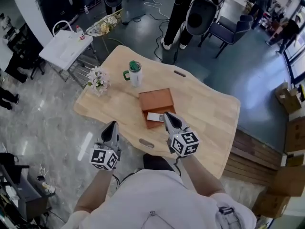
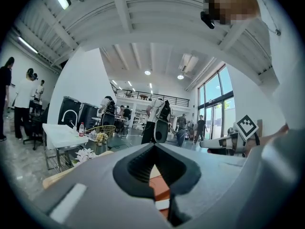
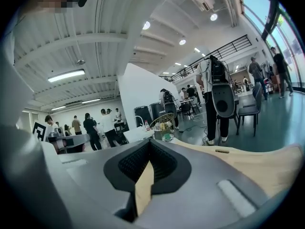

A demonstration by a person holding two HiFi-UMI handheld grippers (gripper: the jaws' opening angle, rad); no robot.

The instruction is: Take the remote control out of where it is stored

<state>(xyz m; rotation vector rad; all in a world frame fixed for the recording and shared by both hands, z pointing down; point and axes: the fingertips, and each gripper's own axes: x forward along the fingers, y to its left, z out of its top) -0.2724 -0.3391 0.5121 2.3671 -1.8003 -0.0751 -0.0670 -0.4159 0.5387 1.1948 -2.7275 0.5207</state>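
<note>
A brown box lies in the middle of the wooden table. In its near part rests a white remote control. My right gripper is shut, its tip hovering just right of the remote. To the left my left gripper is shut too, over the table's near edge and apart from the box. Through the gap under the left gripper's closed tips I see the box and a strip of the remote. The right gripper view shows only bare table between its jaws.
A white tumbler with a green lid and a small bunch of white flowers stand on the table's far left. Beyond it are a white side table, a wire basket, chairs and a standing person.
</note>
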